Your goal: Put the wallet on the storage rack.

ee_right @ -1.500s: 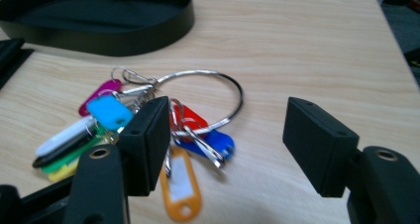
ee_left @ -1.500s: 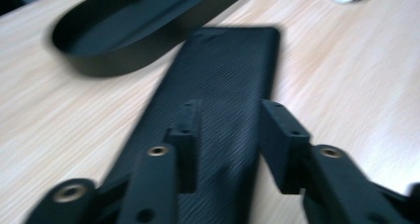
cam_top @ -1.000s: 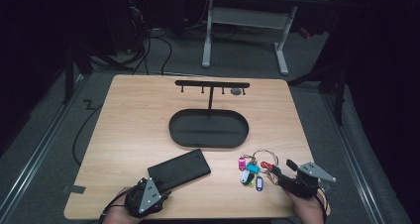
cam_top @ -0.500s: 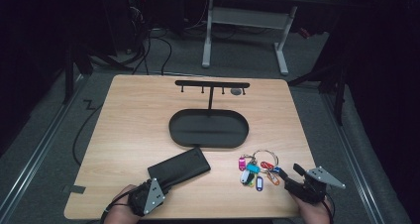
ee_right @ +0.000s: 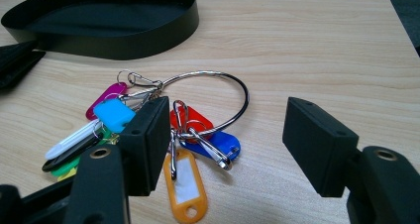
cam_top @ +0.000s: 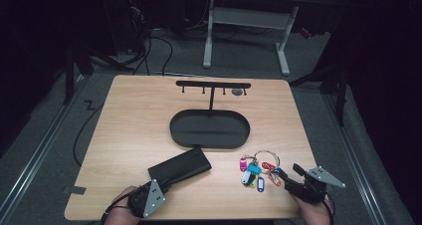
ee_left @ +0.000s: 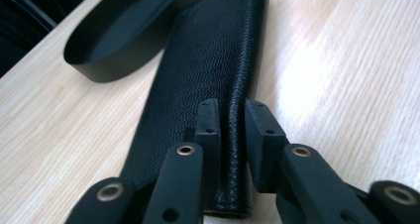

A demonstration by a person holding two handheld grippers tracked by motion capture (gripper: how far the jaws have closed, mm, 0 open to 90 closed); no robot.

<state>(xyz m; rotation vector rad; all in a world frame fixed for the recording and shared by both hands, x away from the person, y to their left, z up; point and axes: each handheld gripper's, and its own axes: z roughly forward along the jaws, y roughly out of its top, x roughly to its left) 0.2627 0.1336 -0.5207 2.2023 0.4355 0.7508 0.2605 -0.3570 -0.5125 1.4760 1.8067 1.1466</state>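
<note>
A black leather wallet (cam_top: pixel 179 166) lies aslant near the table's front edge. My left gripper (cam_top: pixel 160 185) is at its near end. In the left gripper view the jaws have just been closing, and my left gripper (ee_left: pixel 233 120) now pinches the raised edge of the wallet (ee_left: pixel 208 50) between its pads. A bunch of keys with coloured tags on a metal ring (cam_top: pixel 259 168) lies at the front right. My right gripper (cam_top: pixel 288 172) stands open just right of it. In the right gripper view the bunch of keys (ee_right: pixel 195 122) lies between and beyond the wide jaws of my right gripper (ee_right: pixel 228 120), untouched.
A black oval tray (cam_top: pixel 174 130) sits mid-table, its wall also showing in the gripper views (ee_left: pixel 114 60) (ee_right: pixel 114 40). Behind it stands a black hook rack (cam_top: pixel 213 84). Desk legs and cables lie on the floor beyond the table.
The left gripper's jaws have closed onto the near end of the wallet. The right gripper has stayed open beside the keys, barely moving.
</note>
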